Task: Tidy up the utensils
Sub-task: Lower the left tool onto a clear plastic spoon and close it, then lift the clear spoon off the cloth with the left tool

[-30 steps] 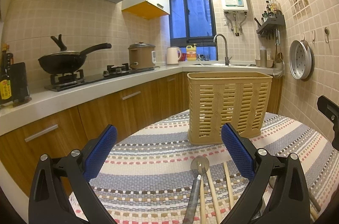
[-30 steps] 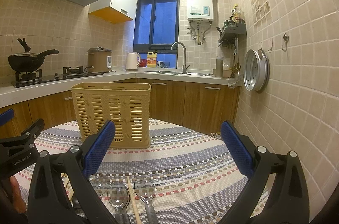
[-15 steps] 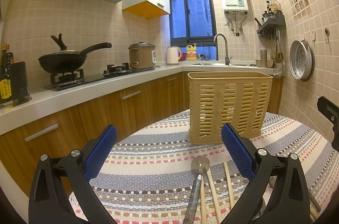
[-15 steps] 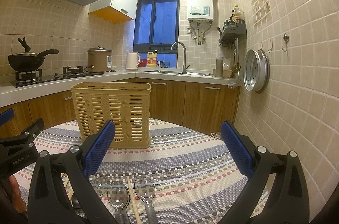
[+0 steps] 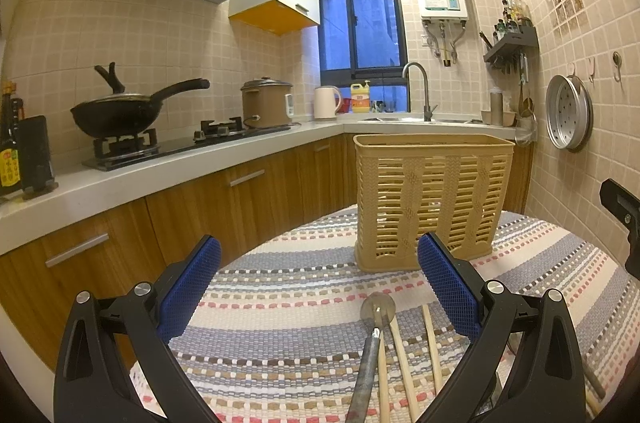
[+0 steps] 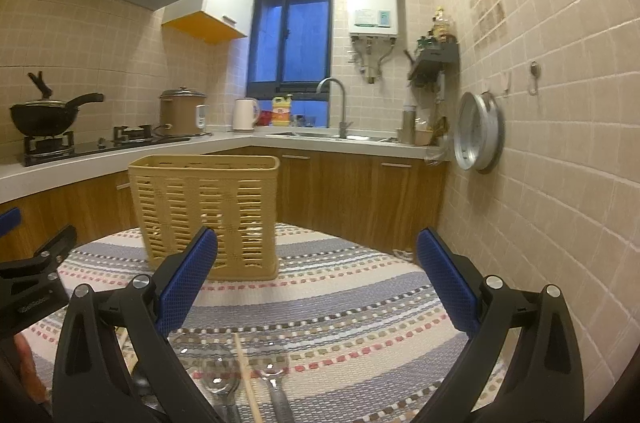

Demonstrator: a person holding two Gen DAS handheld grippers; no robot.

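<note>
both wide open, left gripper (image 5: 318, 287) and right gripper (image 6: 316, 279); risk of scattering chopsticks (image 5: 402, 355) lying against spoon (image 5: 374, 327), or nudging basket (image 5: 430, 199).

Left gripper (image 5: 318, 275) hovers low and level, blue-padded fingers (image 5: 190, 289) spread wide, gripping nothing. Right gripper (image 6: 316, 273) alongside, same level pose, its pads (image 6: 448, 283) wide apart too, nothing between them.

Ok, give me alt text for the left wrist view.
Open left tongs hover over a striped tablecloth where a metal spoon and wooden chopsticks lie. A tan slotted utensil basket stands behind them.
</note>
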